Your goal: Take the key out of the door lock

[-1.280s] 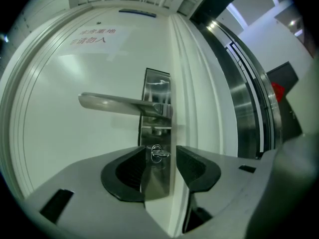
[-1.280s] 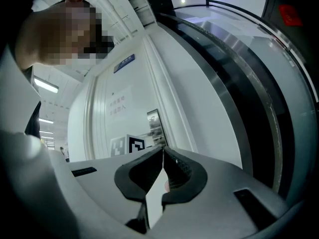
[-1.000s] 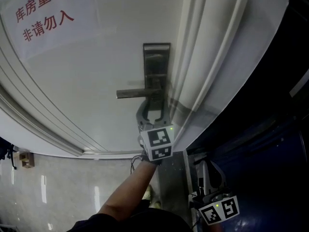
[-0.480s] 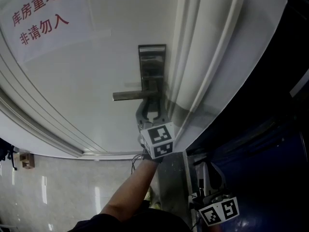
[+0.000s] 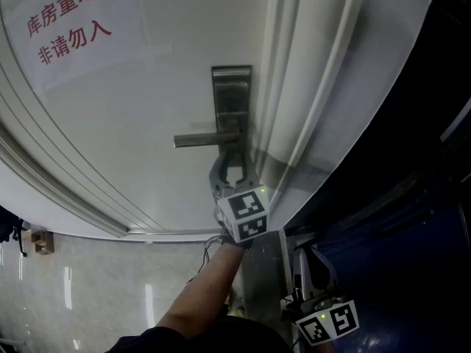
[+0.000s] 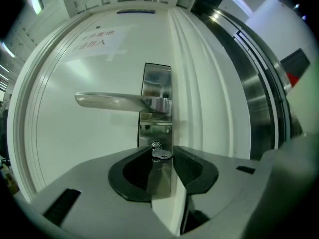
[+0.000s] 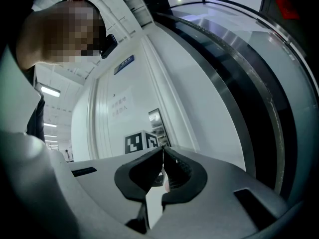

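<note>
A small silver key [image 6: 162,154] sticks out of the keyhole at the bottom of the steel lock plate [image 6: 156,86] on the white door [image 5: 132,109]. My left gripper [image 6: 162,152] is raised to the lock just under the lever handle [image 6: 112,101]. Its jaws are closing, and both tips touch the key's head. In the head view the left gripper [image 5: 234,169] covers the key. My right gripper [image 7: 163,151] hangs low to the right, away from the door, shut on nothing. Only its marker cube [image 5: 324,322] shows in the head view.
The lever handle [image 5: 202,140] points left just above the left gripper. A paper sign with red characters [image 5: 70,24] is on the door's upper left. The white door frame [image 5: 324,87] runs along the right, with a dark area beyond it. Tiled floor [image 5: 88,293] lies below.
The left gripper stays at the lock, and its jaws have drawn in around the key's head. The right gripper's cube has shifted slightly lower.
</note>
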